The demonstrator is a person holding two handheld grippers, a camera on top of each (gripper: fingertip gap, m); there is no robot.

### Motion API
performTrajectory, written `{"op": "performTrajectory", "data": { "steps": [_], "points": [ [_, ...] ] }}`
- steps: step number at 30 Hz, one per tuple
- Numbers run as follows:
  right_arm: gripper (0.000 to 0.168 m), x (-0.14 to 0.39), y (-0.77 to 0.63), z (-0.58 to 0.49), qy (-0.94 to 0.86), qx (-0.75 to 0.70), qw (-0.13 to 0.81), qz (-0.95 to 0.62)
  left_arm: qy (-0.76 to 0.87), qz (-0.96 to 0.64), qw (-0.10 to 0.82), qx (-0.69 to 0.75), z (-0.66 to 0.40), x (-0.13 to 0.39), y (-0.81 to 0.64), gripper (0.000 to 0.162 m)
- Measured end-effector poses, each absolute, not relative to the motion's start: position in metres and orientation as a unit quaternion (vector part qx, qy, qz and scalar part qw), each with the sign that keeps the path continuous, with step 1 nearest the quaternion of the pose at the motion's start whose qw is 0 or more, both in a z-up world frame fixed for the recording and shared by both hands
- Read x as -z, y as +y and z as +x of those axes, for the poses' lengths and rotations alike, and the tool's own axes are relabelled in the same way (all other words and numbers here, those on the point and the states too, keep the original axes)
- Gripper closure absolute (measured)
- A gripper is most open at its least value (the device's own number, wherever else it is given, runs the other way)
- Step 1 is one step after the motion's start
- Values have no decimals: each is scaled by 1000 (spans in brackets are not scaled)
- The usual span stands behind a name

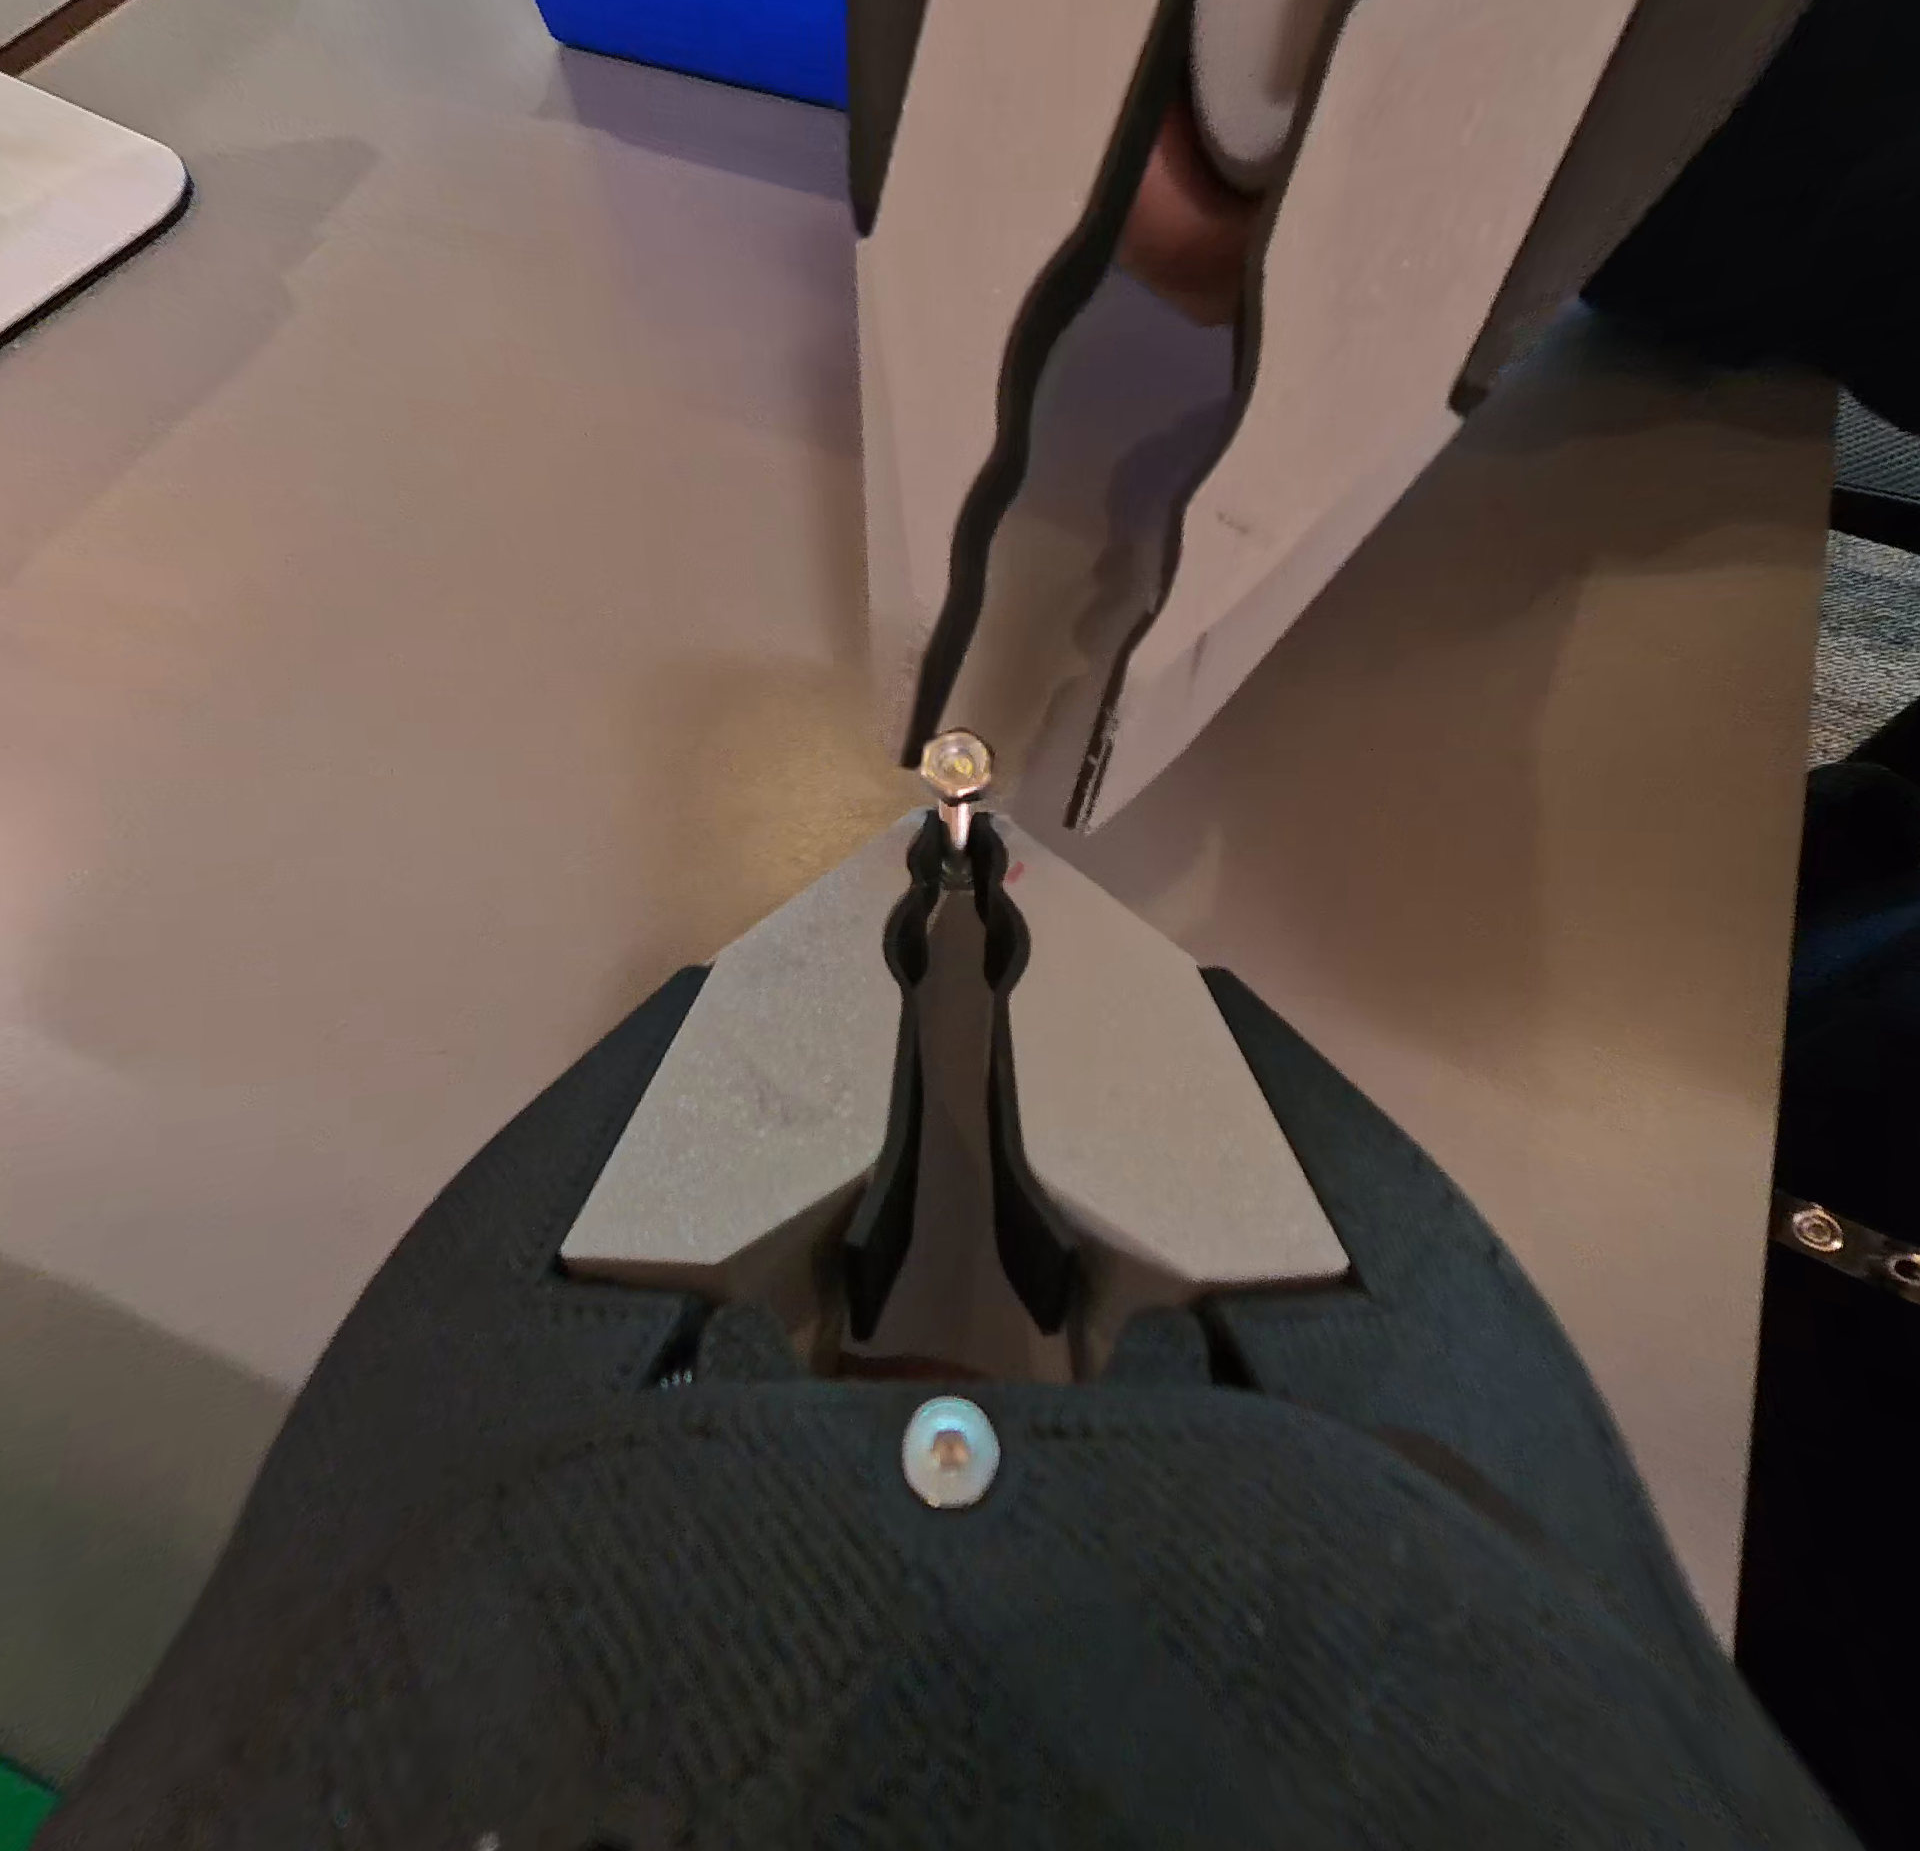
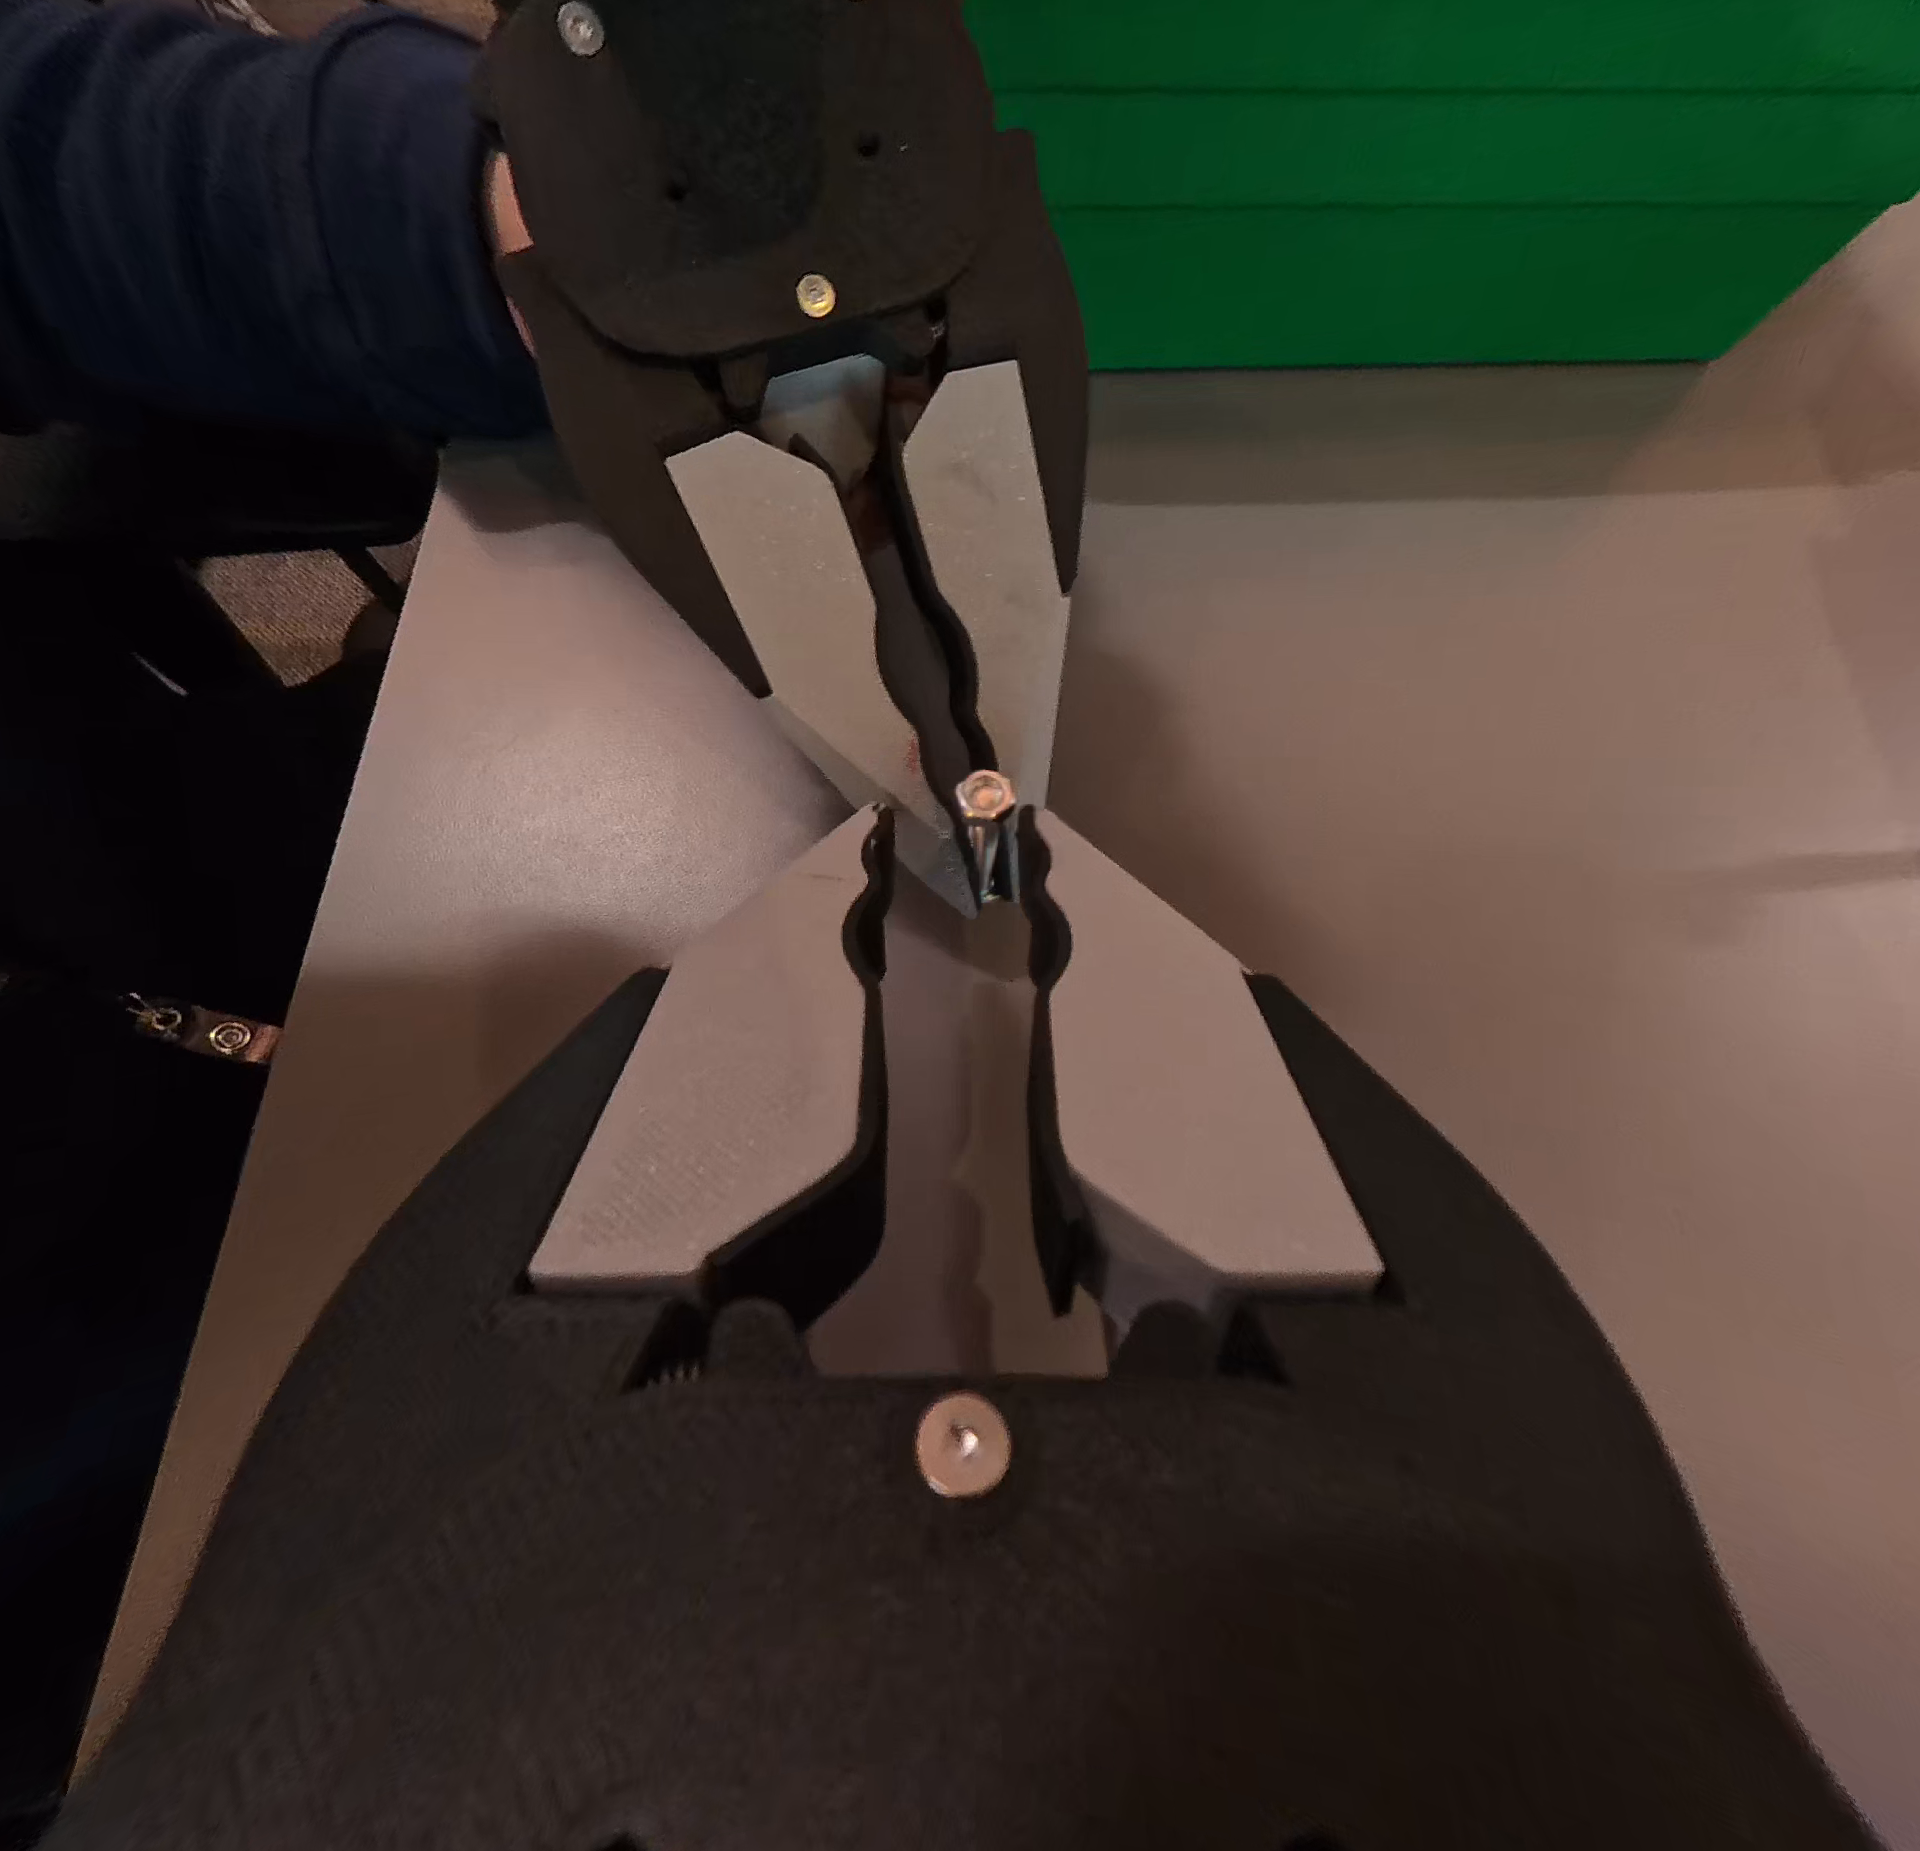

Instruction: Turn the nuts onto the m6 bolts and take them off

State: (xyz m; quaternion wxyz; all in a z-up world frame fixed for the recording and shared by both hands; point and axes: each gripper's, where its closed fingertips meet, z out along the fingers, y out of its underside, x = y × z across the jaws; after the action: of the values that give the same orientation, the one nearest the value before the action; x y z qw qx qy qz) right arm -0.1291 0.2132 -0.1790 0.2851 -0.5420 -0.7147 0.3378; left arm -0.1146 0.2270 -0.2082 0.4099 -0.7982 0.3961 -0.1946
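My left gripper (image 1: pixel 958 833) is shut on the shaft of a small silver bolt (image 1: pixel 957 816), held above the grey table (image 1: pixel 416 658). A hex nut (image 1: pixel 958 764) sits on the bolt's free end, just past the fingertips. My right gripper (image 1: pixel 1013 775) comes in from the top, open, with one fingertip on each side of the nut. In the right wrist view the right gripper (image 2: pixel 954 827) is open around the bolt (image 2: pixel 985 851) and its nut (image 2: pixel 982 792). The left gripper (image 2: pixel 1006 851) reaches in from above, shut on the bolt.
A green bin (image 2: pixel 1455 139) stands at the back of the table. A blue object (image 1: pixel 707 14) and a flat grey pad (image 1: pixel 62 201) lie at the far left. The table edge (image 1: pixel 1766 866) runs close by, with a person's dark sleeve (image 2: pixel 208 191) beyond it. Left and right tips are no more than a few centimetres apart.
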Motion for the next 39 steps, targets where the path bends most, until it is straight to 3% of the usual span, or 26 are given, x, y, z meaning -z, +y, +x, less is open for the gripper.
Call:
{"op": "performTrajectory", "data": {
  "steps": [1,4,14,17,20,25,27,28,31,37,39],
  "points": [
    [148,180,212,-128,-719,-333,285,-539,395,-799,410,195,-115,208,227,159],
    [158,178,210,-123,-720,-343,282,-534,390,-801,412,194,-116,208,229,159],
    [149,179,213,-130,-715,-338,285,-542,391,-800,414,191,-116,207,229,159],
    [161,175,211,-124,-711,-355,284,-536,383,-802,416,191,-118,207,231,159],
    [149,173,223,-129,-694,-347,299,-555,396,-799,413,185,-116,209,229,159],
    [147,181,214,-132,-715,-333,285,-545,384,-801,418,188,-118,207,232,159],
    [164,178,209,-127,-721,-342,278,-535,377,-803,425,182,-121,205,234,159],
    [164,175,208,-126,-715,-356,280,-533,377,-803,425,182,-121,205,235,159],
    [145,170,220,-130,-691,-358,297,-554,387,-801,421,178,-120,207,233,159],
    [143,181,213,-133,-713,-338,284,-545,376,-804,425,181,-122,206,236,159],
    [166,176,206,-128,-717,-356,279,-530,363,-810,428,168,-128,206,240,159]
  ]
}}
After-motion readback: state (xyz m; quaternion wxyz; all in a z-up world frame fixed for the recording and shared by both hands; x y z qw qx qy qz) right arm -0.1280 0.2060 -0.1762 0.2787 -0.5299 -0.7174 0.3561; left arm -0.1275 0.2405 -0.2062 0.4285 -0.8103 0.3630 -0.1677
